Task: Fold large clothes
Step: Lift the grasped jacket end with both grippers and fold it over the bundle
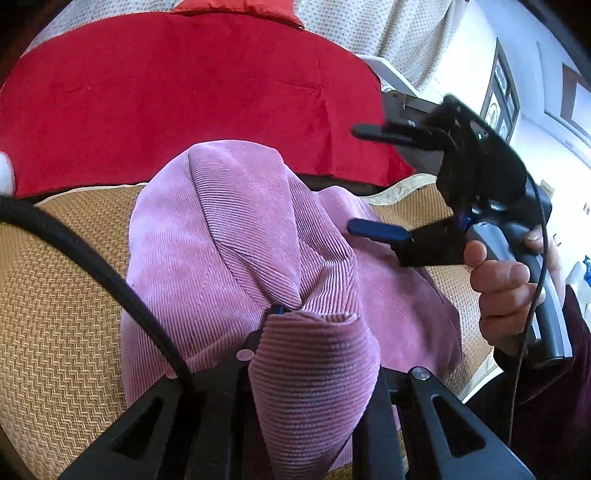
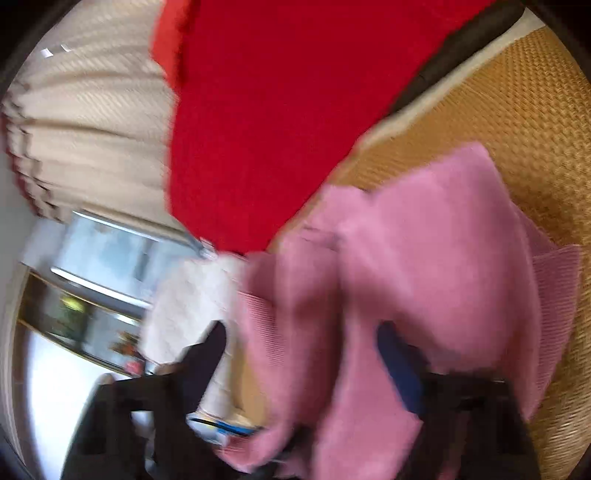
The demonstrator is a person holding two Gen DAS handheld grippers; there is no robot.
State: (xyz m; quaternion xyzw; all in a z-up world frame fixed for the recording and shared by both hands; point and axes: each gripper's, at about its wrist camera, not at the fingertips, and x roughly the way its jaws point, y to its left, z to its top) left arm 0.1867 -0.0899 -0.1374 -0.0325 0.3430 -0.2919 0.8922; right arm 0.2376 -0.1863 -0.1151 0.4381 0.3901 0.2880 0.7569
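Note:
A pink corduroy garment [image 1: 229,229] lies bunched on a woven straw mat [image 1: 55,280]. My left gripper [image 1: 291,317] is shut on a fold of it, and the cloth bulges up between the black fingers and hides their tips. In the left wrist view my right gripper [image 1: 365,181] stands open to the right of the garment, its blue-padded lower finger [image 1: 376,229] just over the cloth; a hand [image 1: 506,291] holds its handle. The right wrist view is blurred: the pink garment [image 2: 424,258] lies behind the wide-spread right gripper [image 2: 303,350], and no pad presses on it.
A red blanket [image 1: 184,92] covers the far part of the surface and also shows as red blanket [image 2: 258,110]. Behind it hangs a pale dotted curtain [image 1: 388,33]. A black cable [image 1: 92,258] crosses the left of the view. The mat [image 2: 517,129] extends to the right.

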